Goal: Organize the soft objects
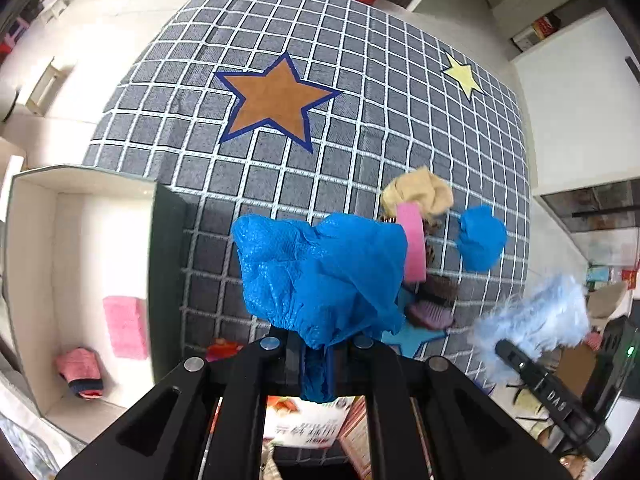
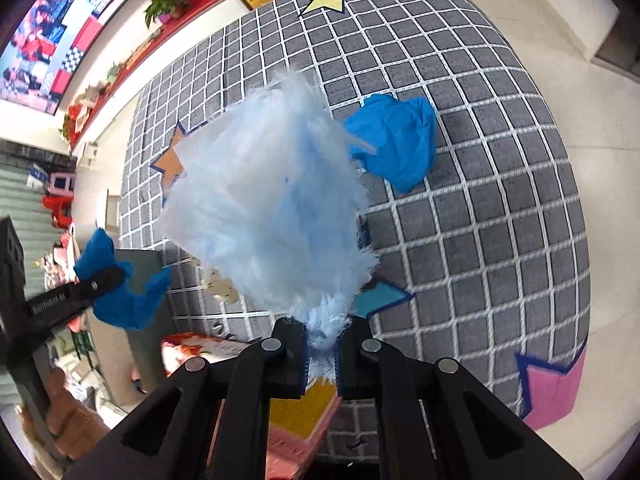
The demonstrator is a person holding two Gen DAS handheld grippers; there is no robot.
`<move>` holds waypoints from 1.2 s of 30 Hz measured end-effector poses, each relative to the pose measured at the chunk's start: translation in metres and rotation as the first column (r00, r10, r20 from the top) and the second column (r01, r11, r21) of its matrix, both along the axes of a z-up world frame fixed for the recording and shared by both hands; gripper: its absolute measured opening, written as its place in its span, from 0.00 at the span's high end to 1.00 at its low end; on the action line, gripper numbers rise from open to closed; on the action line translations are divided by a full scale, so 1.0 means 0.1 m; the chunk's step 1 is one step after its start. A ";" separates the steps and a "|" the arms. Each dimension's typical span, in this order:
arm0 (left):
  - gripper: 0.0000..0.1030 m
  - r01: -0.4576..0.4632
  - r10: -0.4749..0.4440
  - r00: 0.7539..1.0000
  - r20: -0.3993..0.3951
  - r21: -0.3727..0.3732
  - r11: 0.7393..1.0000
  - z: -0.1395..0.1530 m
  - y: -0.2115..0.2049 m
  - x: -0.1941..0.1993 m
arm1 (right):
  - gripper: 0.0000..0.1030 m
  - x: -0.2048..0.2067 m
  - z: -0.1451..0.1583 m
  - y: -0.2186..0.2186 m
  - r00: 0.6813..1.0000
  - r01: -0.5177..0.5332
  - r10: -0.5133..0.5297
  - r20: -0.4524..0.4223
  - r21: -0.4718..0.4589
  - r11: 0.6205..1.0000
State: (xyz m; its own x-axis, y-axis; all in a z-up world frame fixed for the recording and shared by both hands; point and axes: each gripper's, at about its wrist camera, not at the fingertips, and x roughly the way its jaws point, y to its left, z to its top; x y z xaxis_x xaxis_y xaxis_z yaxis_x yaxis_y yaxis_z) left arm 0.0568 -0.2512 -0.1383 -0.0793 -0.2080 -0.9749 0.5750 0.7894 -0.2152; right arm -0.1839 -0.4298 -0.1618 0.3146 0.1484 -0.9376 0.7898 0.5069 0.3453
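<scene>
My left gripper (image 1: 318, 356) is shut on a blue crinkled shoe cover (image 1: 320, 276), which hangs above the grey checked rug (image 1: 280, 184). The same shoe cover (image 2: 120, 288) shows at the left of the right wrist view, in the left gripper (image 2: 100, 280). My right gripper (image 2: 322, 354) is shut on a fluffy light-blue cloth (image 2: 268, 208), also seen as a pale blur (image 1: 532, 320) in the left wrist view. A second blue shoe cover (image 1: 482, 238) (image 2: 396, 142) lies on the rug. Beside it lie a beige cloth (image 1: 420, 194), a pink strip (image 1: 412, 244) and a purple brush (image 1: 430, 316).
A white open box (image 1: 32, 264) at the left holds a pink sponge (image 1: 124, 326) and a pink striped sock (image 1: 80, 372). The rug bears a brown star (image 1: 276, 100), a yellow star (image 1: 462, 76) and a pink star (image 2: 552, 392). A hand (image 2: 68, 420) grips the left tool.
</scene>
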 end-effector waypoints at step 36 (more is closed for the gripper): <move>0.91 -0.081 0.086 0.983 0.165 -0.040 0.996 0.44 1.69 0.01 | 0.90 1.21 0.54 1.45 0.947 -0.317 0.320 -0.016 -0.200 0.927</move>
